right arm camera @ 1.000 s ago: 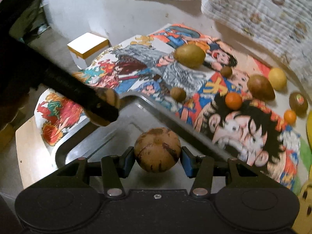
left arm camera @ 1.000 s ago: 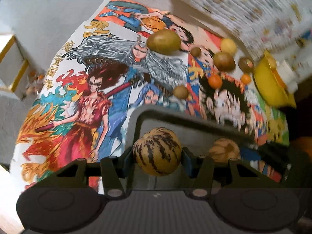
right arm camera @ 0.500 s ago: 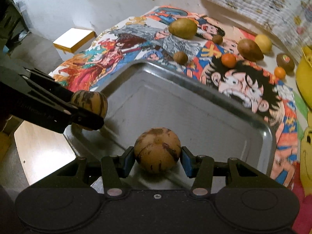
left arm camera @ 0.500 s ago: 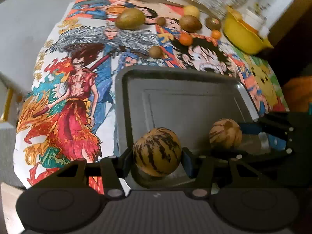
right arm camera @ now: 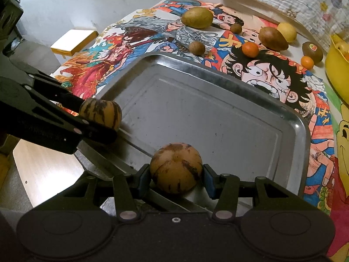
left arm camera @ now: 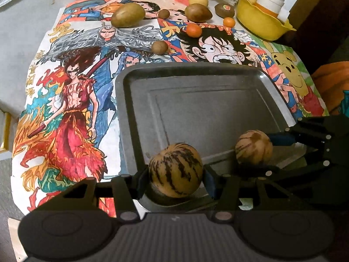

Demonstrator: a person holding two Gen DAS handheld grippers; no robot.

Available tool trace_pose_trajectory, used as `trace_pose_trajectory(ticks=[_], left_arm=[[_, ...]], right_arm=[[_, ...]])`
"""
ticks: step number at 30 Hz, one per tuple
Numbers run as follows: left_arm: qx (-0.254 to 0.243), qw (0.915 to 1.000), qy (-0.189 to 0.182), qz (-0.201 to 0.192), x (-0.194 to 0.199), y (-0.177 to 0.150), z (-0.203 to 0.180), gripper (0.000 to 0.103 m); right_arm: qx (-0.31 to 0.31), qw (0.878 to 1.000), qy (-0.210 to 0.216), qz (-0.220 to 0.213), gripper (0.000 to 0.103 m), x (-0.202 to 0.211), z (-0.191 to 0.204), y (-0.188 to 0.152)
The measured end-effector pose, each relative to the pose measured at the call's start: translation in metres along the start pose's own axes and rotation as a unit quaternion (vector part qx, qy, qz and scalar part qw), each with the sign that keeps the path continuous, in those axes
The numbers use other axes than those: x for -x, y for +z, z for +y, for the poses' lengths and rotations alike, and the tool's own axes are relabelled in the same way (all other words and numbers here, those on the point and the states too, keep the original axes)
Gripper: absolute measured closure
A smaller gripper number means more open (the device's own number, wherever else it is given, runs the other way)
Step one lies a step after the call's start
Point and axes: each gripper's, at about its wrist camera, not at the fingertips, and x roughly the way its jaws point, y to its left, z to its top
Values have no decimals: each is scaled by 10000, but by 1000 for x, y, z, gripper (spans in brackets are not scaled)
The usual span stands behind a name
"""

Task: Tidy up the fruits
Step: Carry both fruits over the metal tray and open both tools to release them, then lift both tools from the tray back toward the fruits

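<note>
We hold one striped melon (left arm camera: 175, 169) clamped in the left claw (left arm camera: 175, 175) and a browner melon (right arm camera: 175, 167) clamped in the right claw (right arm camera: 176, 175), both just above the near edge of the empty metal tray (right arm camera: 290, 118). Step in hand, by our reading: depositing. Next we must lower, release gently so neither rolls. Other fruits, e.g. the orange (right arm camera: 250, 49), wait beyond the tray's far edge.

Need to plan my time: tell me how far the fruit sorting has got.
Barely begun. Done: nothing lies loose in the metal tray. In hand: the left tool and right tool each grip a striped melon over the tray's near edge. Left: eight or so fruits on the cartoon mat, including the potato-like one.
</note>
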Motion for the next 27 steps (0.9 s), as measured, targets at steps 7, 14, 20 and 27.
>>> trace_pose_trajectory(ticks=[7,14,20,27], left_arm=[[146,9998,-105,46,5,0,3,40],[141,9998,-108,-43,19,-4,5,23],[15,9998,-202,-19,31,-12,7,8],[-379,9993,34,31,34,-19,1,1]], right_arm=[[-125,9999,53,3,44,3,-2,-1],[-146,9998,101,47,31,12,-1,-4],[-172,9995,155,195,12,22,-3,-6],[-25,9992,-117,370,1,28,-6,-3]])
